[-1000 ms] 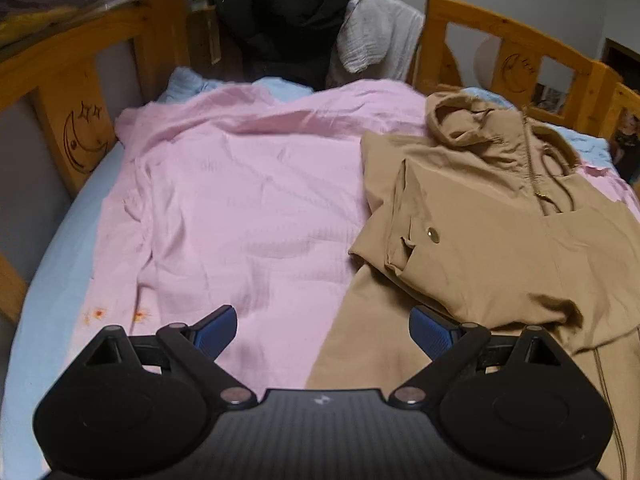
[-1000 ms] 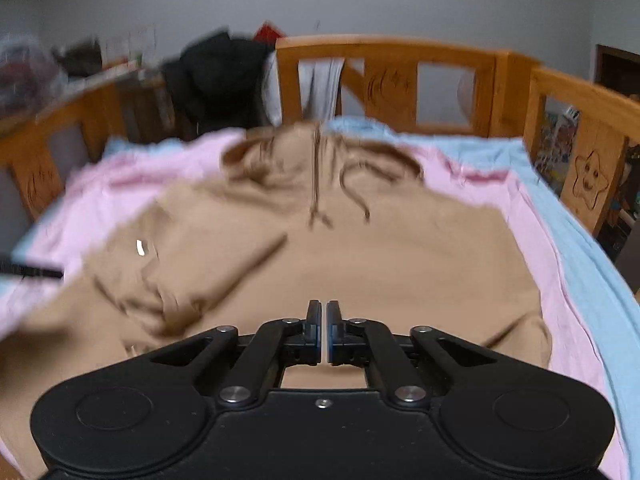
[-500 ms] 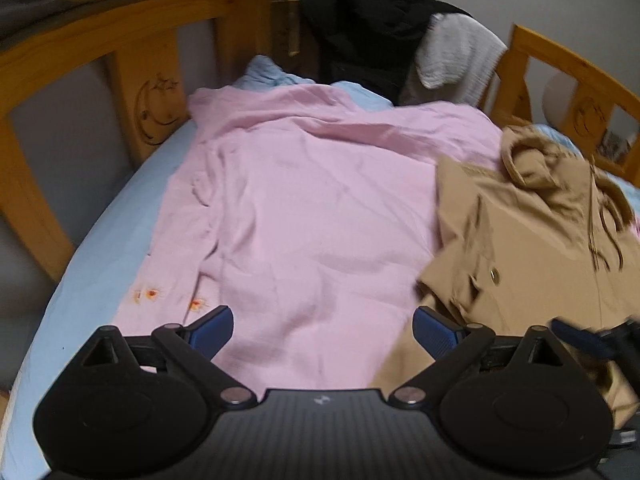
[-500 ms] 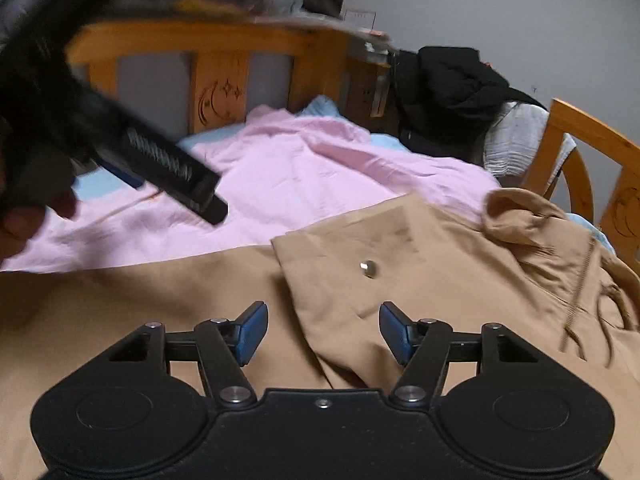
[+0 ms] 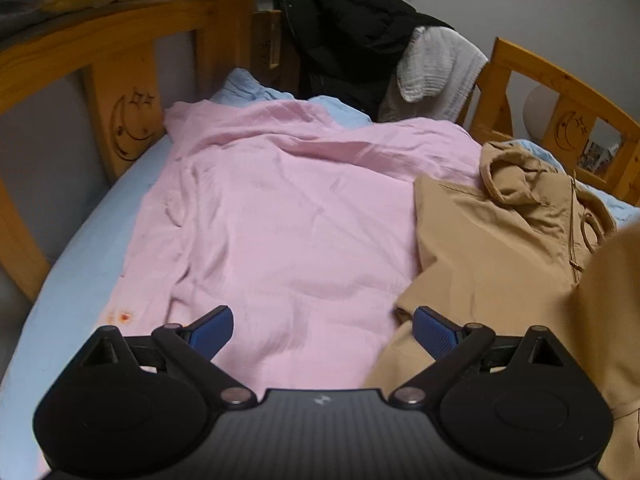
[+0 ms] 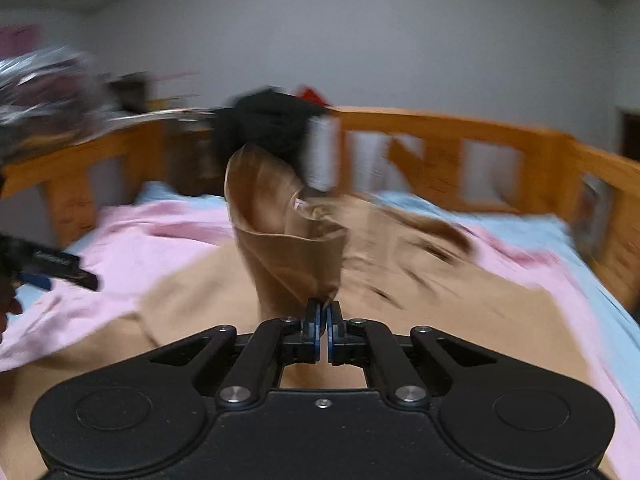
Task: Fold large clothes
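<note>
A tan hooded jacket (image 5: 496, 236) lies on a pink sheet (image 5: 288, 224) on the bed, hood toward the headboard. My left gripper (image 5: 322, 330) is open and empty, low over the pink sheet just left of the jacket's edge. My right gripper (image 6: 323, 314) is shut on a fold of the tan jacket's sleeve (image 6: 288, 240), lifting it above the jacket's body (image 6: 420, 308). The raised tan cloth also shows at the right edge of the left wrist view (image 5: 616, 280). The right wrist view is blurred by motion.
A wooden bed rail (image 5: 120, 64) with moon carvings runs around the bed. Black and white clothes (image 5: 372, 40) hang over the headboard corner. A light blue sheet (image 5: 84, 248) shows along the bed's edges. The left gripper shows in the right wrist view (image 6: 52, 266).
My right gripper opened over the jacket sleeve, then shut on it and lifted it up. My left gripper stayed open and swung left, toward the pink sheet.
</note>
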Tool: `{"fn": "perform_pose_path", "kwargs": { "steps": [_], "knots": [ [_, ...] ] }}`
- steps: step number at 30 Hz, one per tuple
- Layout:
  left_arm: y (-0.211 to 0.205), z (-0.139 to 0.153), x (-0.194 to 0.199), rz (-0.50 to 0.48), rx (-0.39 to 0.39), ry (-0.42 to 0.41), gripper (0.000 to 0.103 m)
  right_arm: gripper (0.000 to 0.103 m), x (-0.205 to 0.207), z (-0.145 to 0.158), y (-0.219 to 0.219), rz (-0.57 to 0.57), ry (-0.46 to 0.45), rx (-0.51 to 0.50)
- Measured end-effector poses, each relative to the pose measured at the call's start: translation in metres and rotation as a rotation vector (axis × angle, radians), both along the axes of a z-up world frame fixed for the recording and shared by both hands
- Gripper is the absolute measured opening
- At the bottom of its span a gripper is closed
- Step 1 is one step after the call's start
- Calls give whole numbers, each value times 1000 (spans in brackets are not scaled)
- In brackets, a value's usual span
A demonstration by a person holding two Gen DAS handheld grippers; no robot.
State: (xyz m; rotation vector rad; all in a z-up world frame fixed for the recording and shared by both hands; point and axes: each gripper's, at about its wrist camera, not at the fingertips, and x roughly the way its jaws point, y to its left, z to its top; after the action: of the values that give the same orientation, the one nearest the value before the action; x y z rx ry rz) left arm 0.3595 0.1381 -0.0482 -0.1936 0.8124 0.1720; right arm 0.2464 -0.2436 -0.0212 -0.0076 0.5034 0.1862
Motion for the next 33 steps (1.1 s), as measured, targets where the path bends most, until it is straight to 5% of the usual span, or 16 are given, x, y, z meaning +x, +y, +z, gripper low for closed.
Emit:
{"fn": "perform_pose_path", "kwargs": {
  "steps": [8, 13, 16, 21, 25, 26, 27, 29, 33],
  "knots": [
    [-23, -14, 26, -52, 63, 4, 99, 43, -24, -36, -86, -210, 279, -19],
    [-31, -18, 49, -104, 84, -16, 96, 56, -11, -30, -111, -220, 242, -10],
    [-39, -23, 64, -156, 55, -11, 86, 59, 26, -30, -112, -151, 223, -7],
    [-52, -34, 85, -192, 63, 28, 63, 59, 95, -51, -110, -138, 299, -138],
    [-62, -36, 90, -253, 91, 48, 27, 57, 117, -74, -120, -199, 451, -124],
    [-65, -38, 91, -273, 91, 57, 13, 51, 119, -78, -121, -197, 461, -109],
    [-68, -38, 91, -282, 92, 59, 11, 44, 118, -79, -119, -195, 457, -110],
    [-74, -36, 87, -264, 124, 28, 3, 11, 116, -80, -112, -184, 450, -141],
    [-58, -22, 83, -184, 43, -33, 2, 2, 113, -64, -97, -133, 333, -196]
  ]
}}
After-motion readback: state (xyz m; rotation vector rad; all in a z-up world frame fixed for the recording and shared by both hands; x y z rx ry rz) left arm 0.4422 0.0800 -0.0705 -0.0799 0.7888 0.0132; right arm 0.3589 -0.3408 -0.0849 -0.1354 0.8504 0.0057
